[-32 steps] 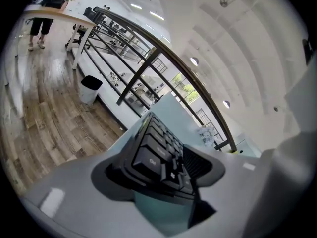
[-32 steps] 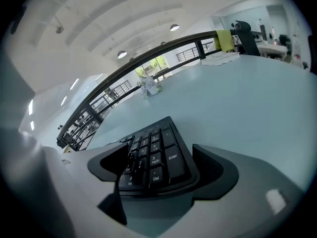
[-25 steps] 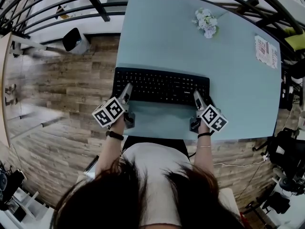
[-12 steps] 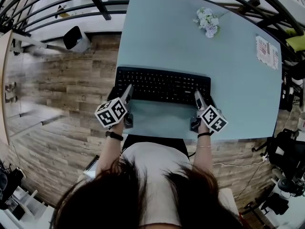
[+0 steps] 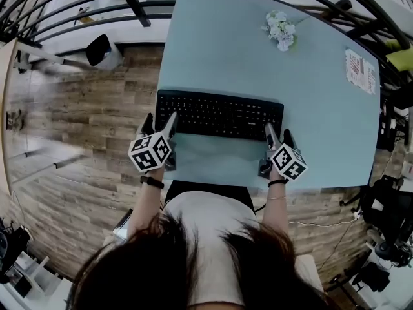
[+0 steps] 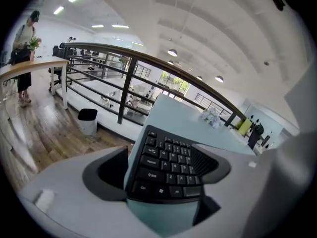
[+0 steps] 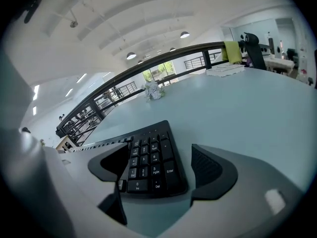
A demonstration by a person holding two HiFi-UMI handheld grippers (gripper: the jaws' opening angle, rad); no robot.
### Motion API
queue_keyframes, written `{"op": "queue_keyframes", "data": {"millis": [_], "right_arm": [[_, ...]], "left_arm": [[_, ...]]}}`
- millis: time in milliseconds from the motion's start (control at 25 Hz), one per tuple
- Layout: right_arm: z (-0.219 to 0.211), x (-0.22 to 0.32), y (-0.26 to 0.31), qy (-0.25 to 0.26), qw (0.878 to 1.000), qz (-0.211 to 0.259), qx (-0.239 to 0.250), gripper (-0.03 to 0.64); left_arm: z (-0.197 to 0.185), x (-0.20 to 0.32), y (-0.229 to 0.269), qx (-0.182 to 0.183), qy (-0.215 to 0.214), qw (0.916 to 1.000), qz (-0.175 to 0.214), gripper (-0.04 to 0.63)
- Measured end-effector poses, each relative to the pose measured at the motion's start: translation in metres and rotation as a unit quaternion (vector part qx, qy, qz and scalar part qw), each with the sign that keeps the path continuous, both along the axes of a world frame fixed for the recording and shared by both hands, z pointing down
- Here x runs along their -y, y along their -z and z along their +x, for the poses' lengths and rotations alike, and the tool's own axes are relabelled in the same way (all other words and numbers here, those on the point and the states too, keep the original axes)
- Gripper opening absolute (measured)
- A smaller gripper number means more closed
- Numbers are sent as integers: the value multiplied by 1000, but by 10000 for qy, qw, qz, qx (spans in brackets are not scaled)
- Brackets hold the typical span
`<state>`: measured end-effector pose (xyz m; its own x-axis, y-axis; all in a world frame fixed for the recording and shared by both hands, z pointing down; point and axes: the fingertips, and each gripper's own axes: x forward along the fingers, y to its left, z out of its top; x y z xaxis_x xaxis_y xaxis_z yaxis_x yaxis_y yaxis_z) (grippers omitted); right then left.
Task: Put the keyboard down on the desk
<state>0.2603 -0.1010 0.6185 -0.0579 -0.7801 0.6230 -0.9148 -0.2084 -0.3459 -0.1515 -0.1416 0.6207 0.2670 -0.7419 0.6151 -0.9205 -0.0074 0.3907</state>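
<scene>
**Nearly done: keyboard lies flat as both claws stand clear**

Now the black keyboard [image 5: 219, 115] lies flat on the pale blue bench [image 5: 258, 57], towards its near side, with its left end right at the bench's left edge. The left claw [image 5: 161, 121] straddles that end; its jaws have just been opening and stand wide, the keys between them but neither pad pressing. The right claw [image 5: 277, 133] frames the number-pad end in the same way, with its jaws apart and bare bench showing between the keyboard and the right-hand pad. A small bunch of flowers [image 5: 279, 30] sits well apart at the far side.

The set-down looks complete, and what is left is a clean release. Both claws should hold their jaws wide and draw straight back towards the near edge together, without twisting. A pad that catches a corner could slide the keyboard. The left end has the least margin, so any nudge to the left risks tipping it off the bench.
</scene>
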Motion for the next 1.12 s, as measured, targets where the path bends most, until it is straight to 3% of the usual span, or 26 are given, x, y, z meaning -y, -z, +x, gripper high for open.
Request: {"op": "queue_keyframes", "data": {"millis": [440, 680, 920, 1120], "right_arm": [[-16, 11, 33, 668, 9954, 503, -477, 375], [-20, 19, 57, 885, 9916, 828, -462, 373], [-29, 28, 104, 1211, 9814, 1384, -549, 371], [-40, 37, 149, 1515, 9685, 1854, -682, 355]], "left_arm": [[12, 16, 30, 170, -269, 9984, 467, 423], [27, 20, 51, 181, -484, 9958, 762, 423], [45, 25, 95, 184, -793, 9883, 1293, 422], [60, 34, 142, 299, -1062, 9759, 1880, 422]]}}
